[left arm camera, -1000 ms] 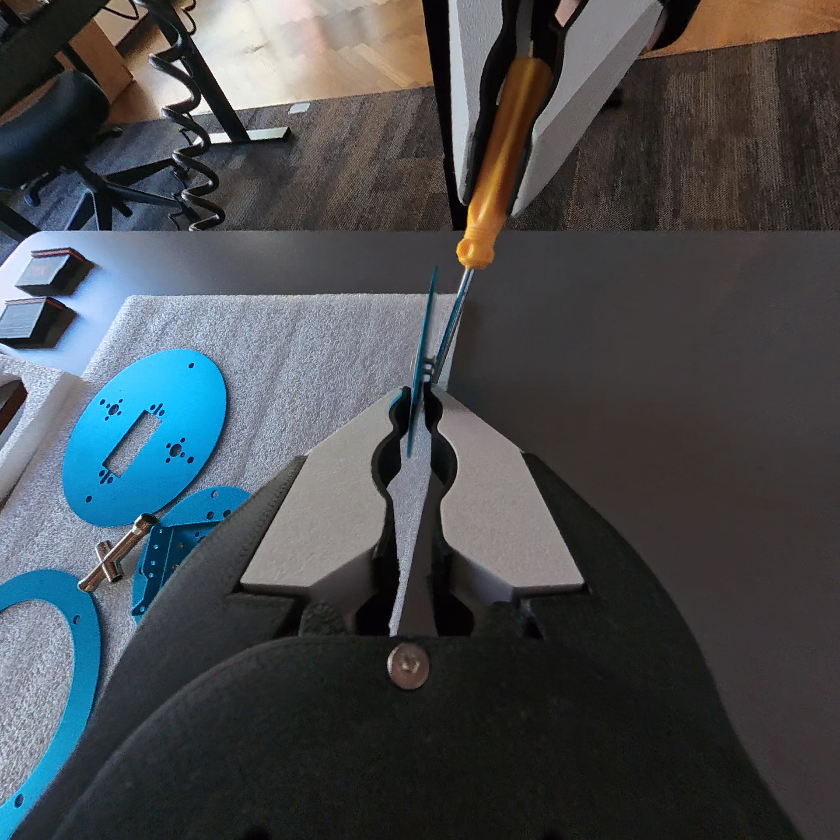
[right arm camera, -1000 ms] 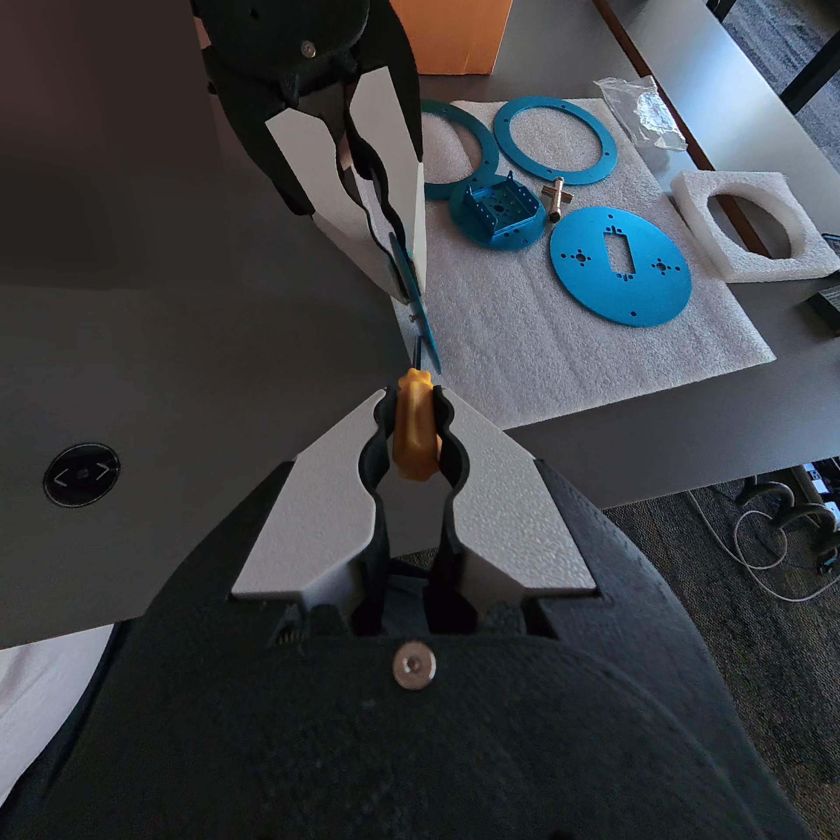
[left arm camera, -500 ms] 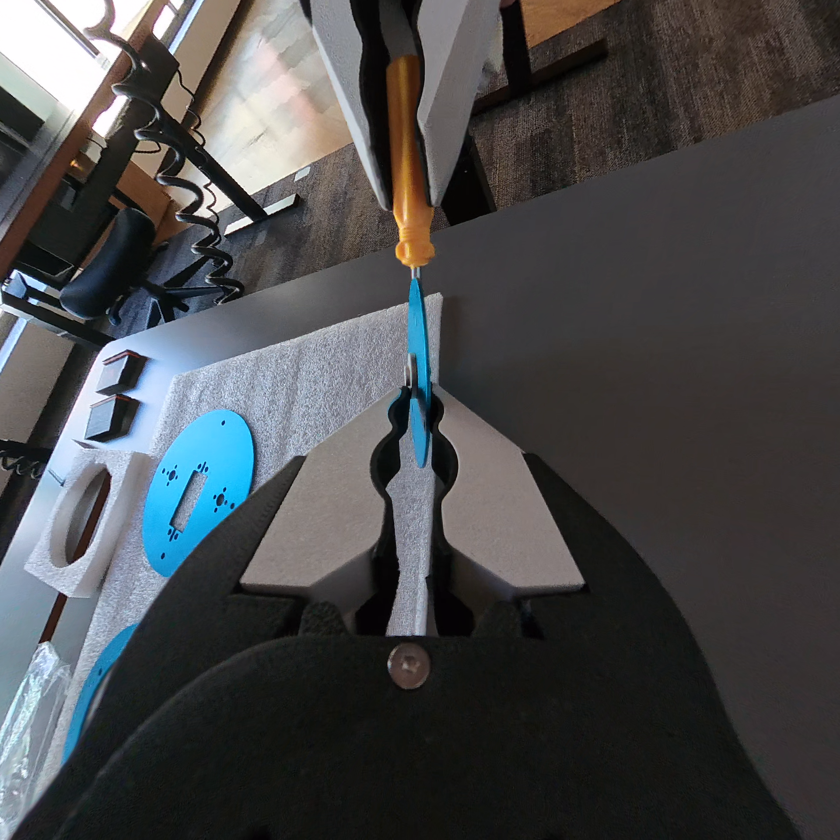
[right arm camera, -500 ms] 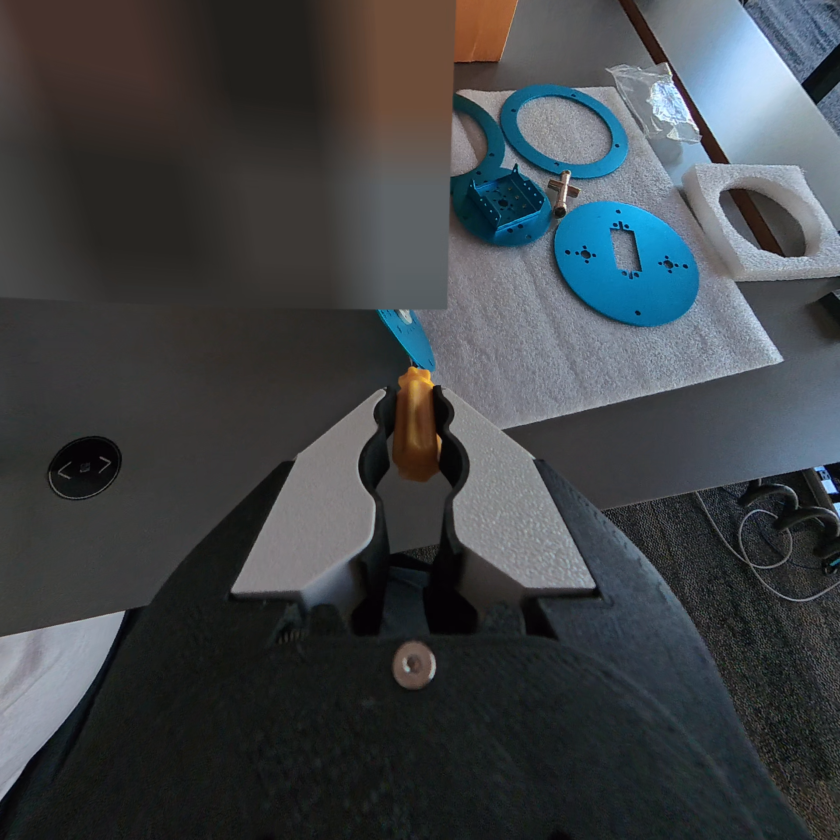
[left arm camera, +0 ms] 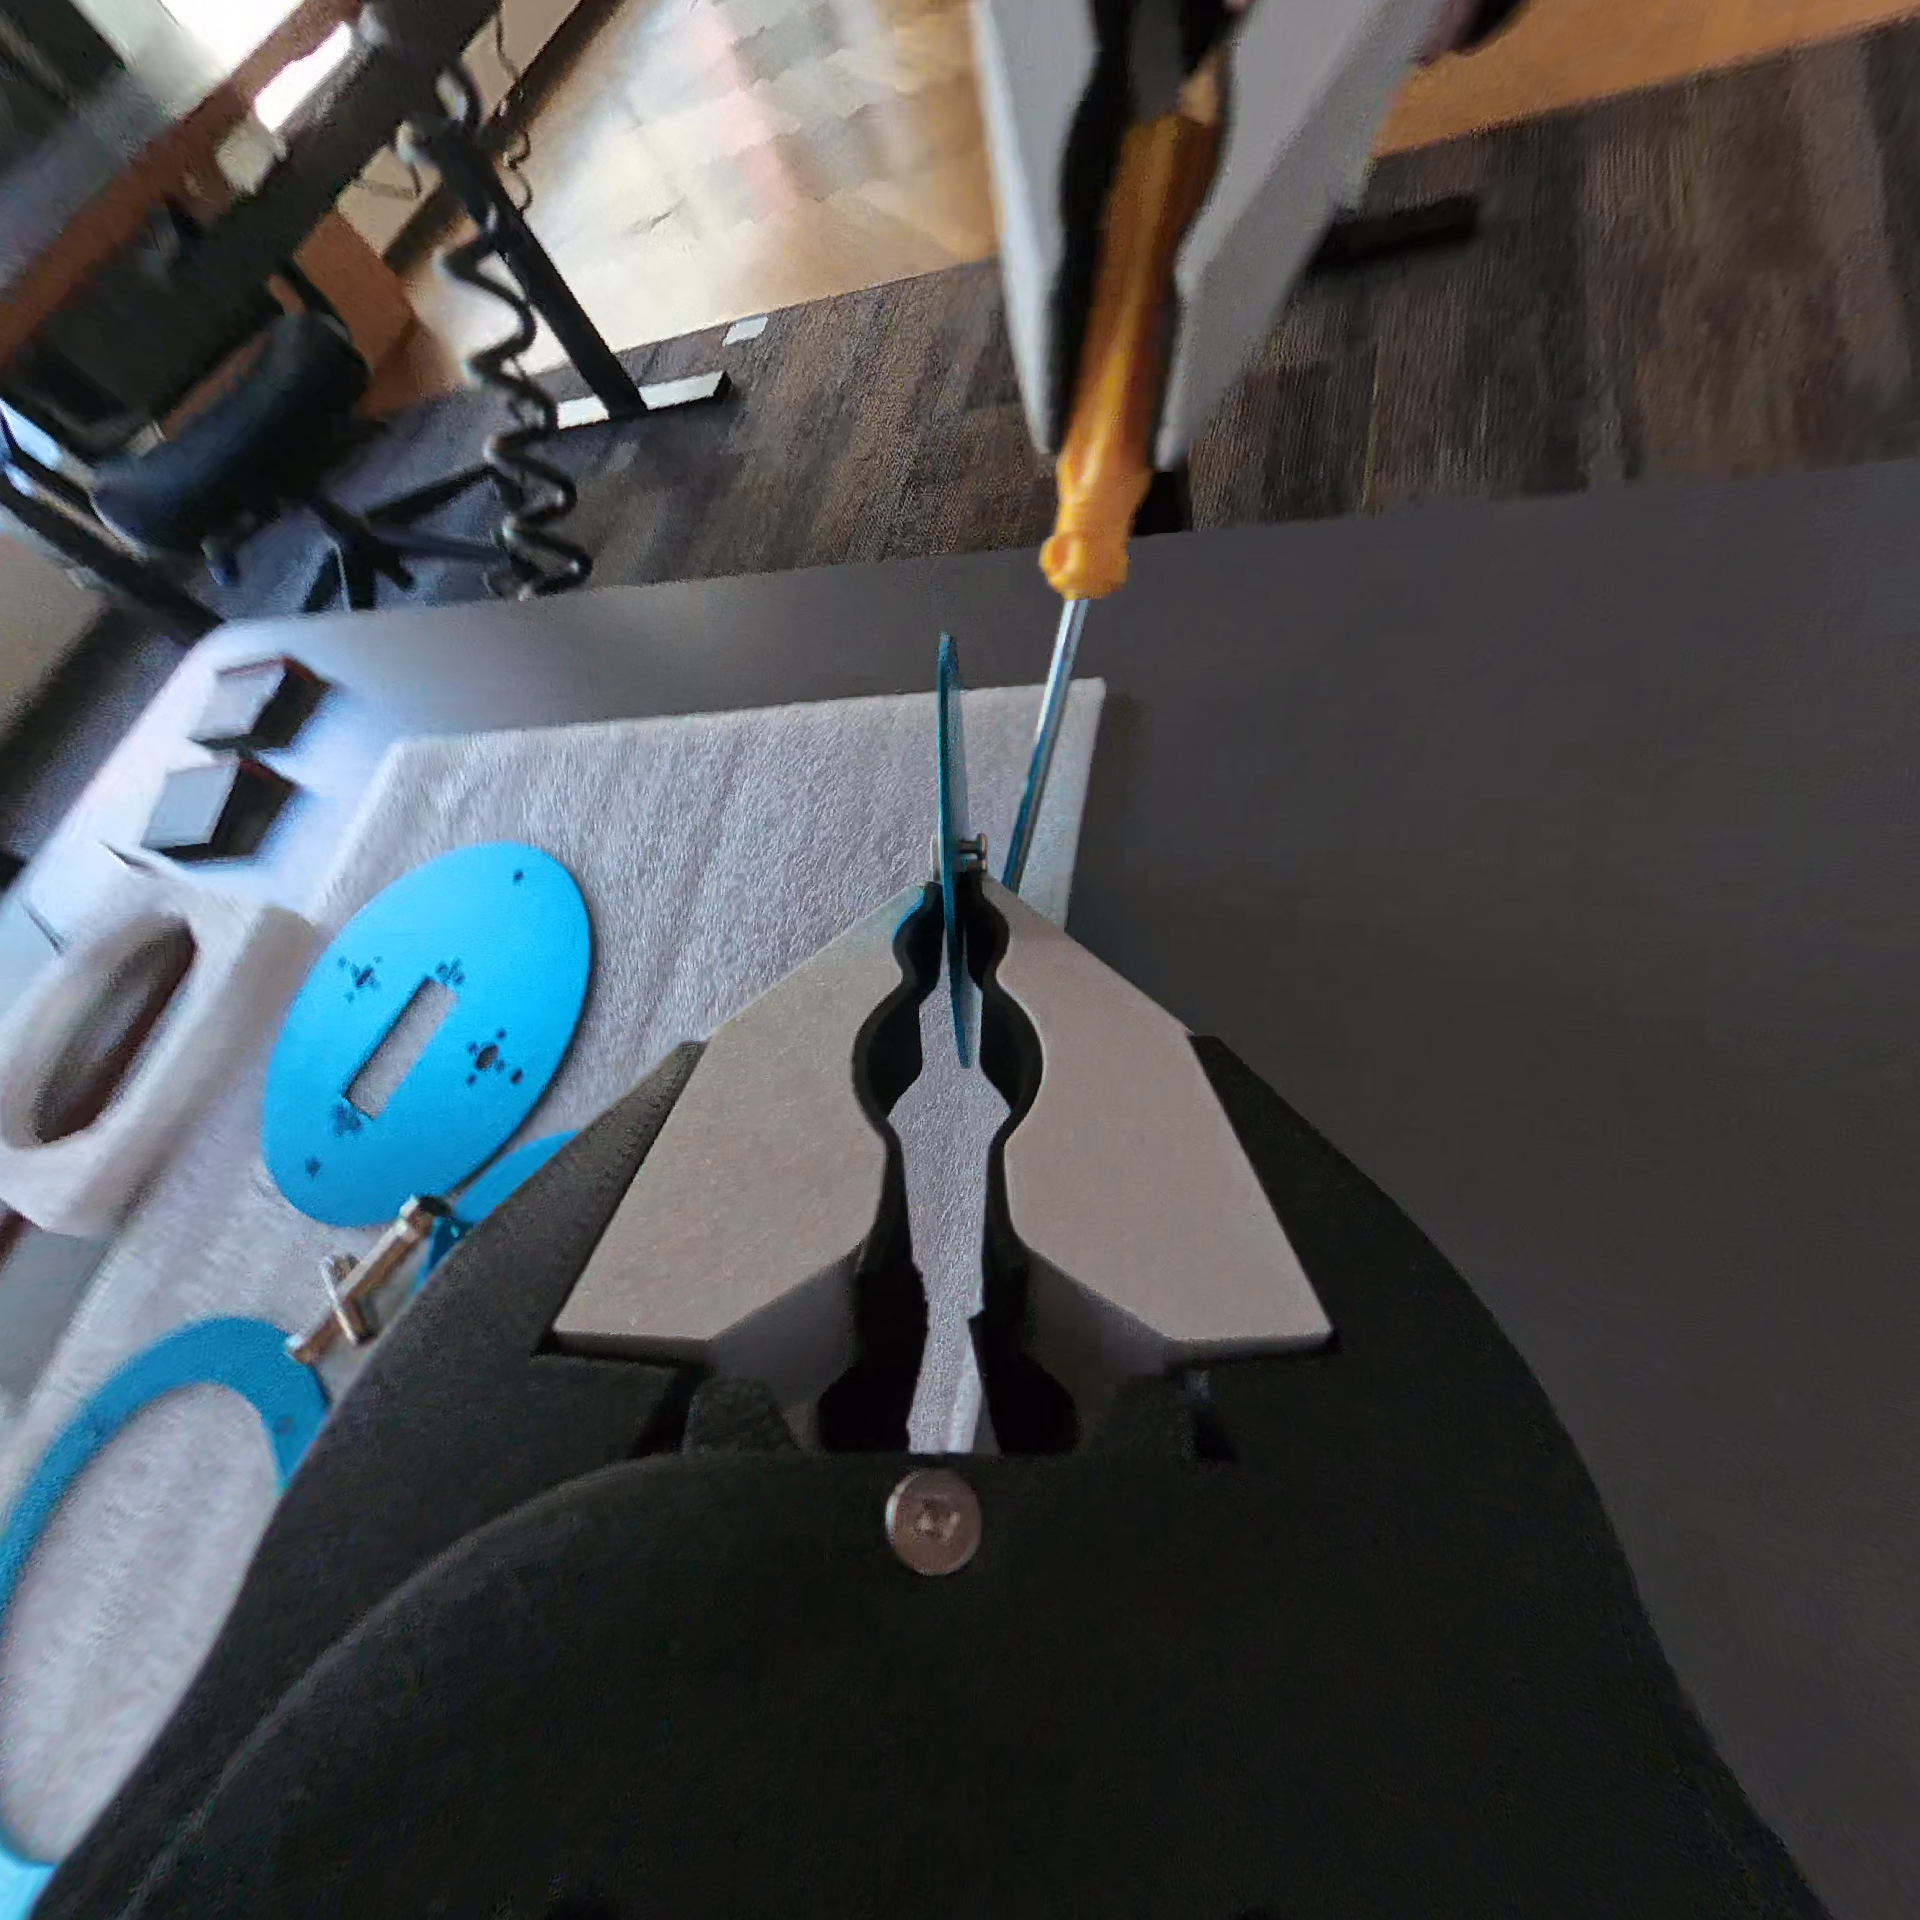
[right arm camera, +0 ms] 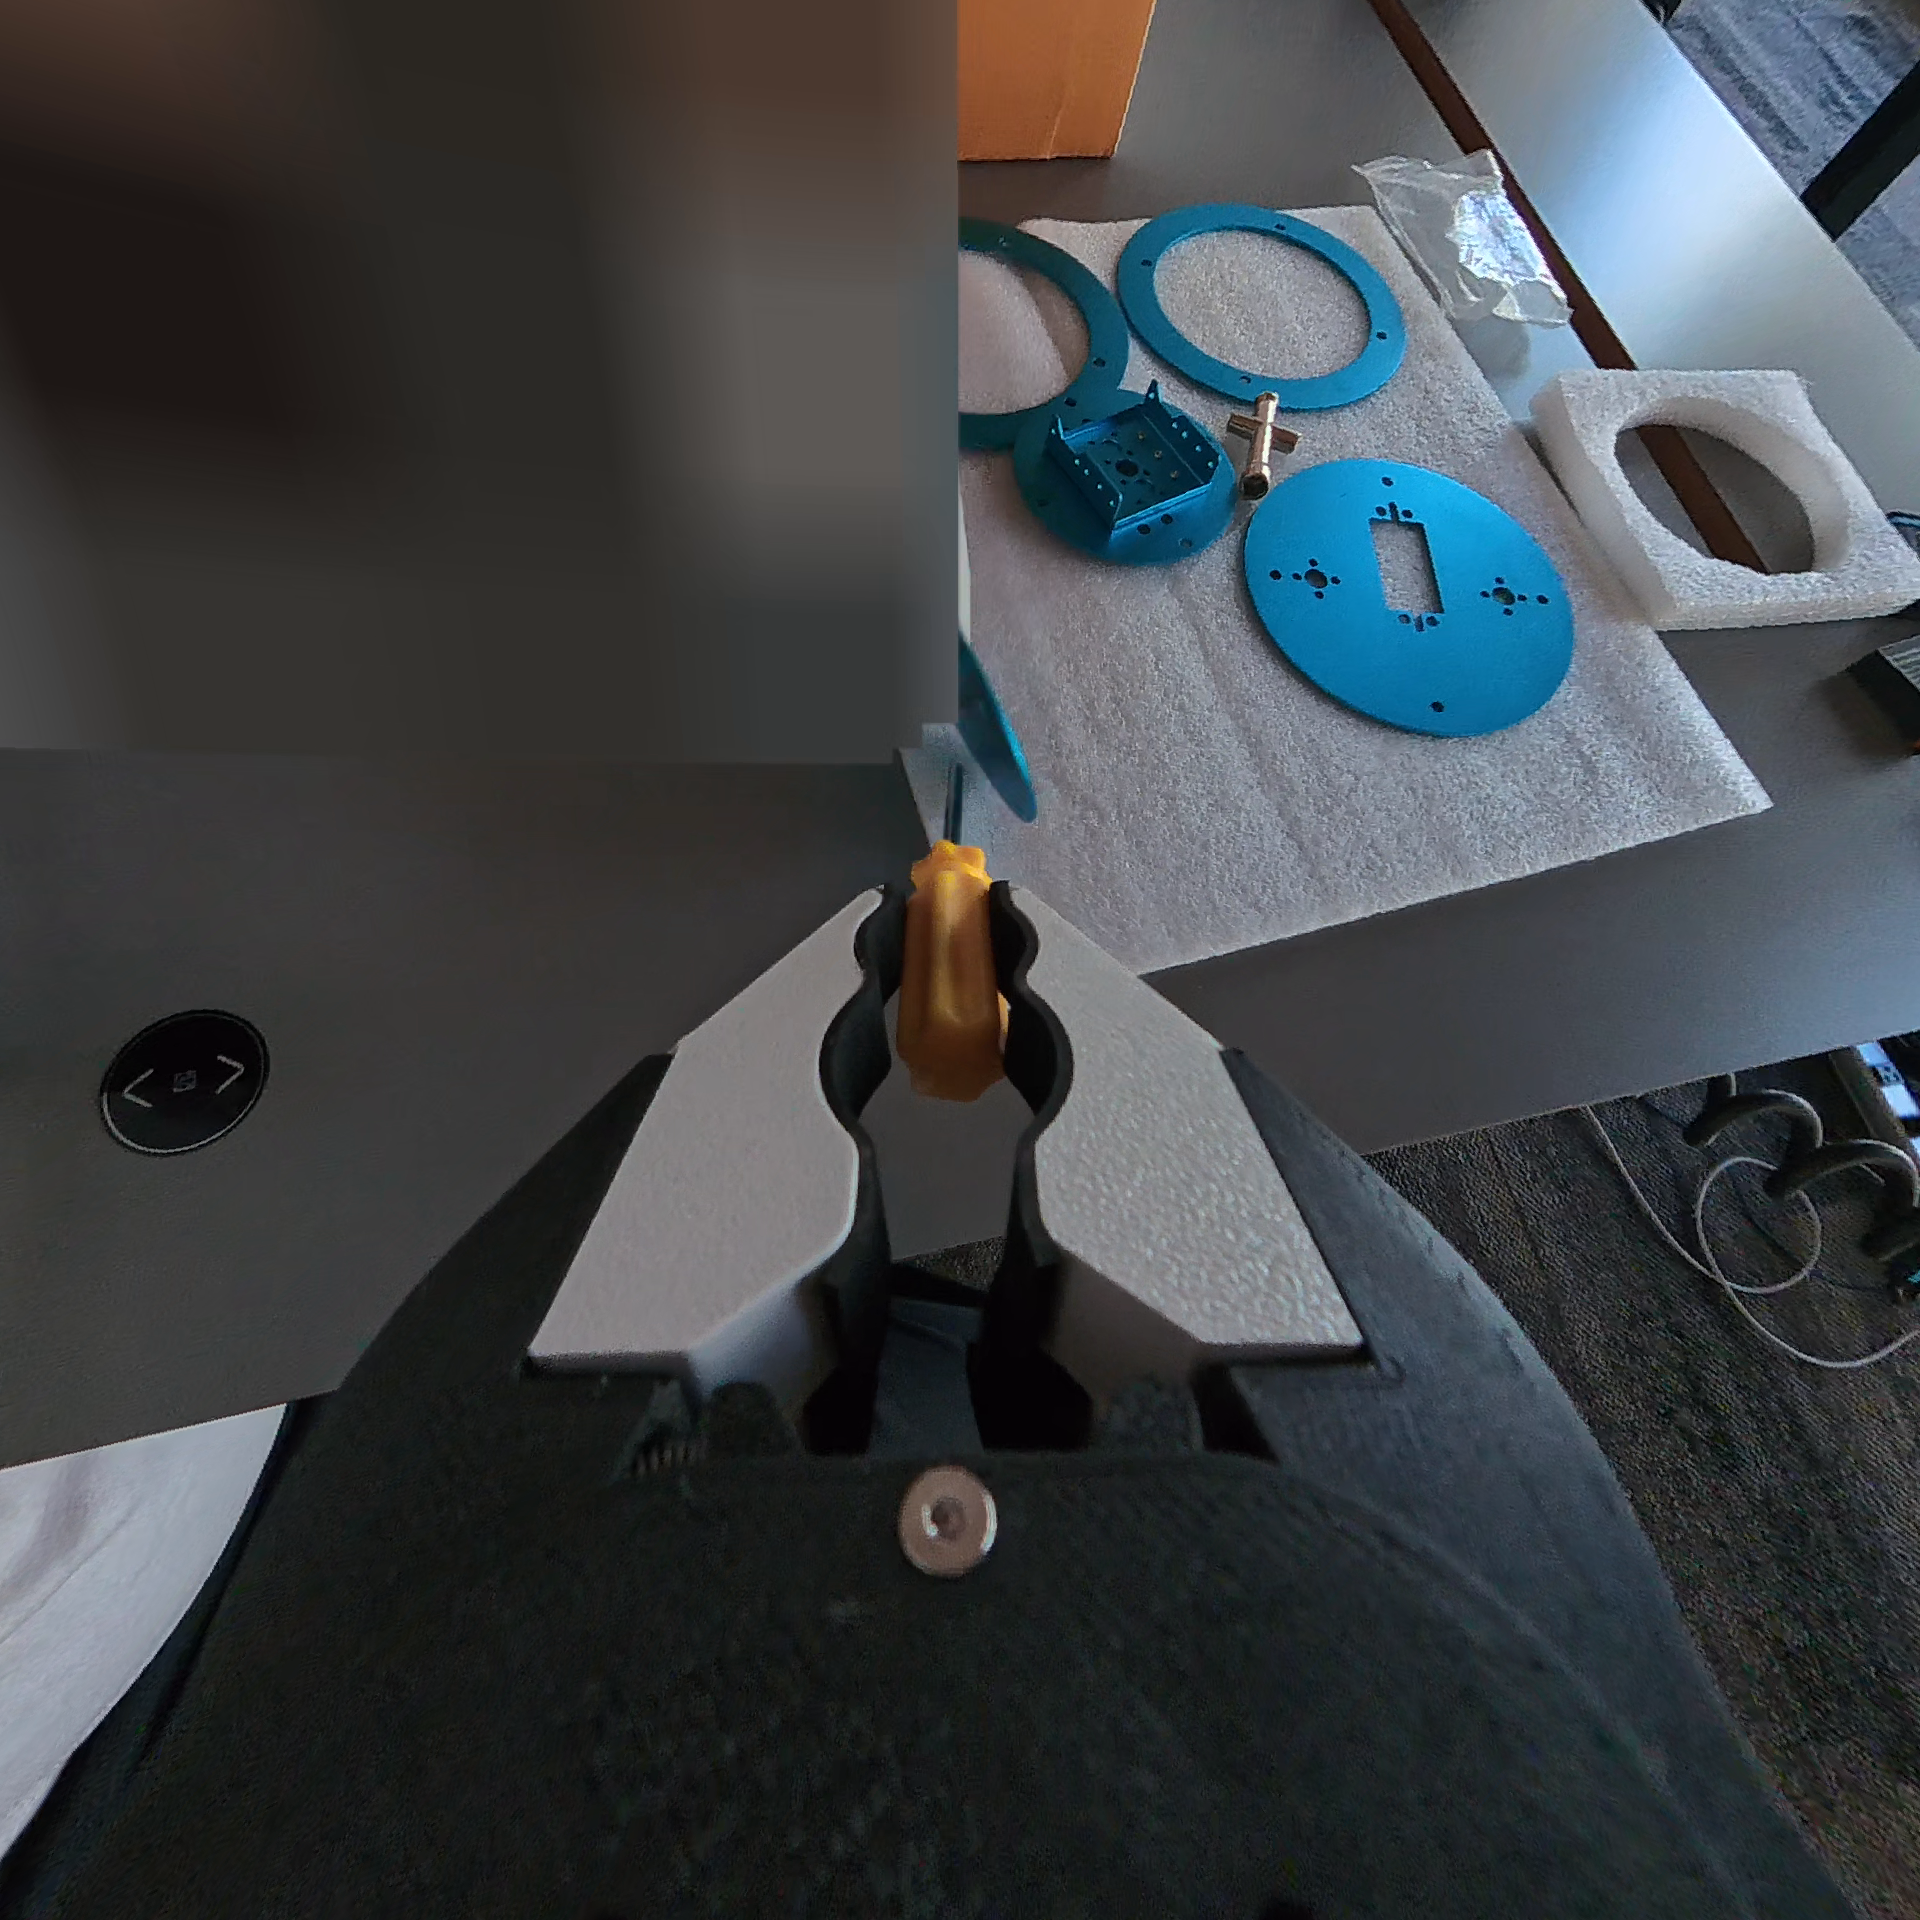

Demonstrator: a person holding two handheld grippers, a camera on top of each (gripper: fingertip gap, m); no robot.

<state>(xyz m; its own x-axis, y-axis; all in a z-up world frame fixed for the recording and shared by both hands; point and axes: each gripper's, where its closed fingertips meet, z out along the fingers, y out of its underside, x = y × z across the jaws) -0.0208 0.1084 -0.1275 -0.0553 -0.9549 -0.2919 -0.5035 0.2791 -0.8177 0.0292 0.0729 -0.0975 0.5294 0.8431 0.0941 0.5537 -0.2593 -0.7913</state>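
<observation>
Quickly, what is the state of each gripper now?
Left gripper: shut on thin blue plate.
Right gripper: shut on orange screwdriver.

Office workspace set up for small assembly

You're at a dark grey tabletop (right arm camera: 1455, 997) with a round control button (right arm camera: 184, 1081); beyond its far edge you see a rolling chair (left arm camera: 239, 436), carpet (left arm camera: 1558, 312), other desks' legs, coiled cables.

Each gripper (left arm camera: 951, 904) (right arm camera: 940, 894) has a black textured body, pale grey wedge fingers (left arm camera: 769, 1153) with wavy black pads, one silver screw (left arm camera: 932, 1536).
</observation>
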